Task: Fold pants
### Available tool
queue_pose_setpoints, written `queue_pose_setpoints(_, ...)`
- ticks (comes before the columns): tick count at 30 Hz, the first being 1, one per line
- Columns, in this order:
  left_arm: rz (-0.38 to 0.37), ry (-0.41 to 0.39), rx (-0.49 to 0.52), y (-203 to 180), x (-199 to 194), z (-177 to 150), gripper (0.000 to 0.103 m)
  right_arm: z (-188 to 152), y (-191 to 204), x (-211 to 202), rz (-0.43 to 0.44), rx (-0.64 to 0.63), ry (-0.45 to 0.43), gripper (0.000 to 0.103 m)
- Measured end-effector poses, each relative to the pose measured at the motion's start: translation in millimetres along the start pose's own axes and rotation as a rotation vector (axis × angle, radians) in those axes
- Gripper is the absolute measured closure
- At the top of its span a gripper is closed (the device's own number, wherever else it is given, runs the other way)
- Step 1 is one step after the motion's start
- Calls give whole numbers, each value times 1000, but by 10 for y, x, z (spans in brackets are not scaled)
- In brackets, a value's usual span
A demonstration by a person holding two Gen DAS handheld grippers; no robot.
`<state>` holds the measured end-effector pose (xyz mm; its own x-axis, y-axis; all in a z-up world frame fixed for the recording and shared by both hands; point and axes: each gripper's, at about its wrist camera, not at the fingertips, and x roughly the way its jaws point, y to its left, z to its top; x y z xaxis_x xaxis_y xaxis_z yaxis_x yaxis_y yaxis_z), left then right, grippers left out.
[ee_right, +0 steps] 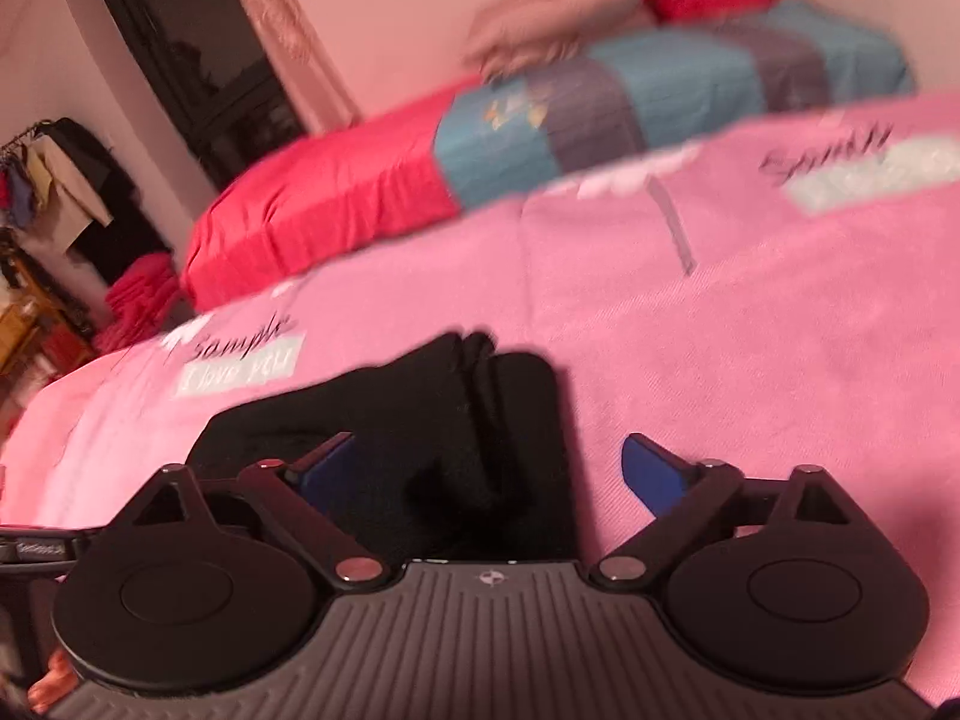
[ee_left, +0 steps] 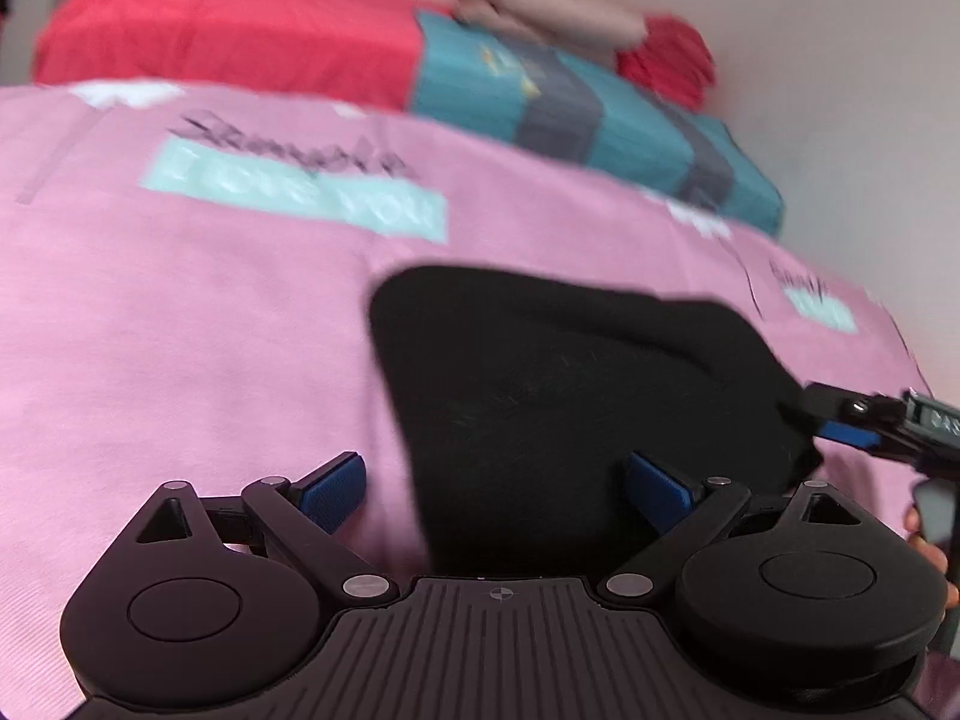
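Note:
The black pants (ee_left: 570, 396) lie folded into a compact bundle on the pink bedspread (ee_left: 180, 330). My left gripper (ee_left: 495, 486) is open and empty, its blue pads just before the bundle's near edge. The right gripper shows at the right edge of the left wrist view (ee_left: 852, 426), at the bundle's right corner. In the right wrist view the pants (ee_right: 420, 420) lie ahead and left, and my right gripper (ee_right: 486, 474) is open and empty, with its left finger over the cloth.
A red pillow (ee_left: 228, 24) and a teal and grey striped pillow (ee_left: 576, 114) lie at the head of the bed by the wall. A clothes rack (ee_right: 54, 180) and a dark window (ee_right: 198, 54) stand at the left.

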<state>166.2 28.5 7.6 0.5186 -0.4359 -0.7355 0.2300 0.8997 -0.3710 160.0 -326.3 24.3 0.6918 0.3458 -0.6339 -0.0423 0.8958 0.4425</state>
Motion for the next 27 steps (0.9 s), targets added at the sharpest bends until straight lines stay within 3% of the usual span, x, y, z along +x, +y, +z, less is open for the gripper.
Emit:
queue_pose_setpoints(2,-44,70,-25,20,222,1,0,-12,-45,173,43,48,86,12)
queue_pose_setpoints(4,-91,79,-70,53,331,0,0,-53,-84,324,55,92,118,14)
queue_pose_setpoints(6,-118,76,-72,17,343,17,0,-64,-52,339,29,85,82,33)
queue_pose_setpoints(8,-111,58,-55,-83,247,7,0,-68,-37,288,64,117,77,52)
queue_pose_setpoints(9,-108,39,-29,-153,169,-9,0,-75,-5,233,60,109,66,54)
queue_pose_setpoints(14,-192,4,23,-493,-277,-144,0,-172,73,-257,77,89,13,56)
queue_pose_setpoints(19,-246,-1,103,-790,-599,-554,0,-428,-23,-1036,111,102,-46,55)
queue_pose_setpoints(22,-188,55,128,-856,-502,-865,0,-711,-167,-1326,118,122,-39,50)
queue_pose_setpoints(24,-68,126,123,-862,-348,-1022,0,-897,-328,-1296,65,133,32,43)
queue_pose_setpoints(25,-61,121,104,-839,-362,-1068,0,-974,-407,-1259,-7,141,70,42)
queue_pose_setpoints(26,-78,120,86,-831,-425,-1076,0,-1000,-467,-1265,-38,158,74,31)
queue_pose_setpoints(27,-82,104,79,-836,-522,-1068,0,-1006,-519,-1334,-14,182,44,32)
